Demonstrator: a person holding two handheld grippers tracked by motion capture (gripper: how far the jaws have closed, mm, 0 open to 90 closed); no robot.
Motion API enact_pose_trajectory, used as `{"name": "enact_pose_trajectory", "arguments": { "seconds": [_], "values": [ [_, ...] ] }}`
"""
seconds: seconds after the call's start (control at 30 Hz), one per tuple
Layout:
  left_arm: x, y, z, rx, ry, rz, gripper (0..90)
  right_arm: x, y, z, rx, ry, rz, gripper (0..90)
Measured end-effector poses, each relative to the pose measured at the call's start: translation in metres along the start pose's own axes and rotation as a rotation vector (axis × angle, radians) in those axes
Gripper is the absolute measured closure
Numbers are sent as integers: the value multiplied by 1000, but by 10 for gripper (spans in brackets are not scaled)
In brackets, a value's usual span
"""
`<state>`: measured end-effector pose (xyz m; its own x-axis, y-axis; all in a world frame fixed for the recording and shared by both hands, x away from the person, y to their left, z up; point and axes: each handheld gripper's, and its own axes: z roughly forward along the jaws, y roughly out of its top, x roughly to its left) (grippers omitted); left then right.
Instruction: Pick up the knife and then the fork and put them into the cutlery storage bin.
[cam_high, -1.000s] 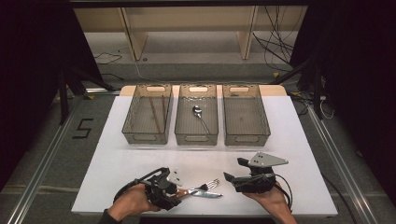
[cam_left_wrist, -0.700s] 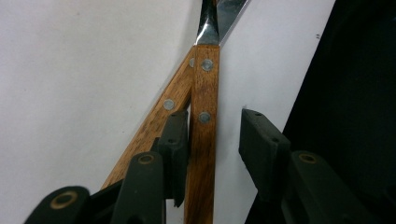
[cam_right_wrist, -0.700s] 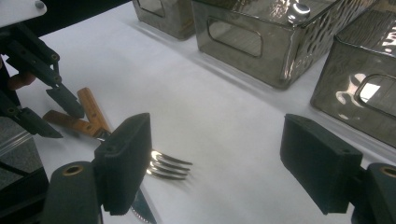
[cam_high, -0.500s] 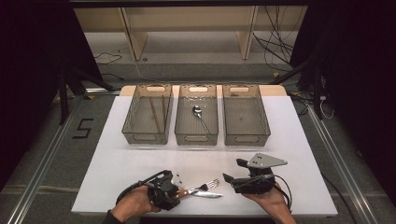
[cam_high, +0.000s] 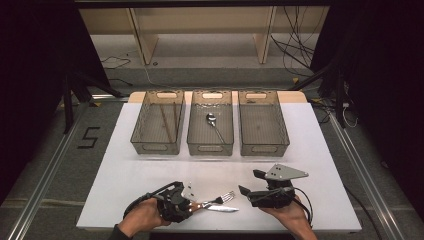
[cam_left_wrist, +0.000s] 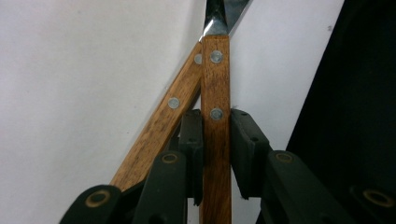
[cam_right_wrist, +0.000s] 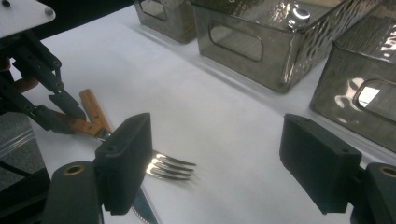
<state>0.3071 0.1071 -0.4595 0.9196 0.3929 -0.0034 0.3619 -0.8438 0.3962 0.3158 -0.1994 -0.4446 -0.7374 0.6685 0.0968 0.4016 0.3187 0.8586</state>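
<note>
We close the left gripper (cam_high: 192, 204) around the wooden handle (cam_left_wrist: 215, 135) of the fork (cam_high: 217, 199), which lies crossing the knife (cam_high: 220, 208): stiff, light, grippy wood. The right gripper (cam_high: 247, 192) stands apart.

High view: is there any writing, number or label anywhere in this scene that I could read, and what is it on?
"5": a dark figure marked on the grey floor, left of the white table.
No lettering can be read on the three mesh bins, the wooden cutlery handles or the grippers.
</note>
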Motion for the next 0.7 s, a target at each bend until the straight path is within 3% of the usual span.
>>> {"name": "enact_pose_trajectory", "arguments": {
  "seconds": [0.13, 0.27, 0.5, 0.7],
  "values": [
    [3, 6, -10, -38, -7, -1, 756, 5, 4, -2, -18, 7, -21, 262],
    [6, 16, -14, -46, -31, 8, 756, 14, 9, -5, -37, 17, -63, 262],
    [15, 37, -12, -45, -65, 35, 756, 37, 18, -8, -56, 73, -178, 262],
    [20, 58, -14, -68, -101, 49, 756, 51, 20, -5, -40, 78, -273, 264]
  ]
}}
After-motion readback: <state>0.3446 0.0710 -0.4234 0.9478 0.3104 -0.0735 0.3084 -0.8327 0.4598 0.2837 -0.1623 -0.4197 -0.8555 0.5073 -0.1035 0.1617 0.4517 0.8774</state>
